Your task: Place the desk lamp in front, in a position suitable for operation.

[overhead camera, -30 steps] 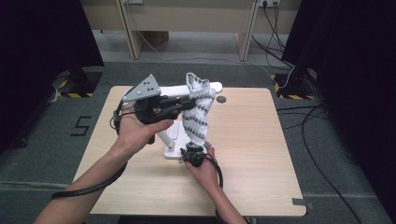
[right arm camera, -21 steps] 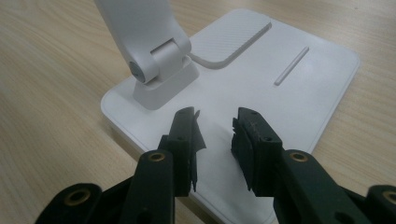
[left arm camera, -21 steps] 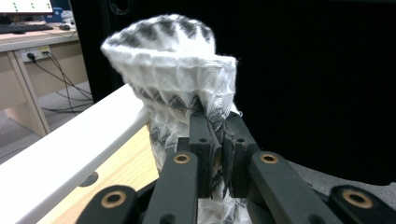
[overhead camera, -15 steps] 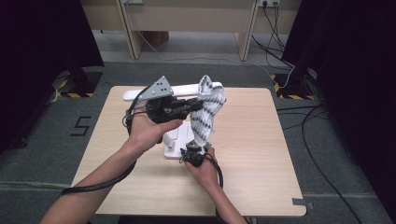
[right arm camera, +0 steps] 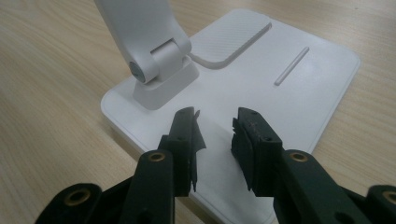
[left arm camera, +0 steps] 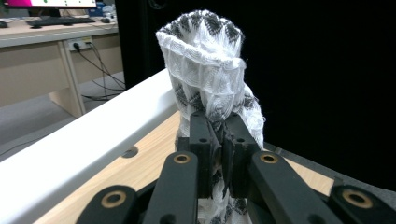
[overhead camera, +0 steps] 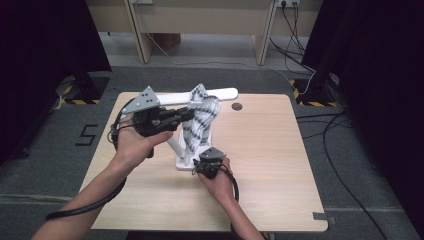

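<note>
Fingers [left arm camera: 211, 140] of my left gripper [overhead camera: 187, 114] pinch the patterned cloth [overhead camera: 199, 117] over the lamp arm [overhead camera: 220, 94]; right gripper [right arm camera: 215, 135] gapes empty above its base [right arm camera: 299, 98]. Next, I'd pull toward three o'clock.

The left hand-held gripper [overhead camera: 186, 115] is raised, lying roughly level, its jaws nearly together and pinching a cloth [left arm camera: 210, 74]. The left forearm slants up to it from the lower left corner in the high view. The right hand-held gripper [overhead camera: 206, 161] sits lower and nearer the person, jaws apart with nothing between them, its wrist short and bent behind it.
</note>
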The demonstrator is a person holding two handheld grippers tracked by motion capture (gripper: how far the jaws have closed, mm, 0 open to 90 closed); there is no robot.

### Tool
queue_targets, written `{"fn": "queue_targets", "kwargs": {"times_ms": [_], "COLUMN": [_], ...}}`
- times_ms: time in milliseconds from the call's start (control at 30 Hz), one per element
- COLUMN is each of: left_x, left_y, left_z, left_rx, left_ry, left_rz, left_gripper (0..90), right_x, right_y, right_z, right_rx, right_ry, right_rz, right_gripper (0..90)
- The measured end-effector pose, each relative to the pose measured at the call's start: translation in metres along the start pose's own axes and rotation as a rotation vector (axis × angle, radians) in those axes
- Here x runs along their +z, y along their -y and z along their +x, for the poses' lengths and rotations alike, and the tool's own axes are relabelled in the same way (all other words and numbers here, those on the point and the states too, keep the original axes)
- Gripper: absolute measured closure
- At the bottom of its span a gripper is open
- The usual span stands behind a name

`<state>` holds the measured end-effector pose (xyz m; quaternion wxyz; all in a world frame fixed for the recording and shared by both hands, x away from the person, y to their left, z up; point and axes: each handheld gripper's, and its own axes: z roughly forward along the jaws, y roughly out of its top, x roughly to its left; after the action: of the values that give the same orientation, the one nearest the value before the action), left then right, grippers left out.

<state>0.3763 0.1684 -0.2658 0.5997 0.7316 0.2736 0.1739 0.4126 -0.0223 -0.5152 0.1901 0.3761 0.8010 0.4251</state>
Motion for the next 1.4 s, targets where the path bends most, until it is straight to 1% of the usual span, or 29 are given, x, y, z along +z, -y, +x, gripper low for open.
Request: {"fn": "queue_targets", "kwargs": {"times_ms": [300,567,600,833,1067,1233,1400], "left_x": [-0.025,-0.041,-0.045,-0.059,-0.071,-0.078,-0.082], "left_y": [0.012,0.024,0.026,0.032,0.038,0.042,0.046], "left_z": [0.013,0.026,0.028,0.037,0.046,0.049,0.050], "left_rx": [-0.012,-0.035,-0.043,-0.067,-0.081,-0.091,-0.104], "left_ry": [-0.050,-0.089,-0.096,-0.129,-0.159,-0.173,-0.174], "left_rz": [0.002,0.008,0.004,-0.003,-0.005,-0.007,-0.011], "left_gripper": [83.8,83.8,83.8,83.8,83.8,83.8,83.8], "right_x": [0.000,0.000,0.000,0.000,0.000,0.000,0.000], "right_y": [0.000,0.000,0.000,0.000,0.000,0.000,0.000], "right_z": [0.001,0.001,0.001,0.001,0.001,0.001,0.001], "right_rx": [0.004,0.004,0.003,0.003,0.003,0.002,0.003], "right_ry": [0.002,0.004,0.004,0.005,0.005,0.005,0.005], "right_rz": [0.003,0.002,0.002,0.000,0.001,0.001,0.001], "right_gripper": [68.6,68.6,68.6,68.6,68.6,68.6,68.6]}}
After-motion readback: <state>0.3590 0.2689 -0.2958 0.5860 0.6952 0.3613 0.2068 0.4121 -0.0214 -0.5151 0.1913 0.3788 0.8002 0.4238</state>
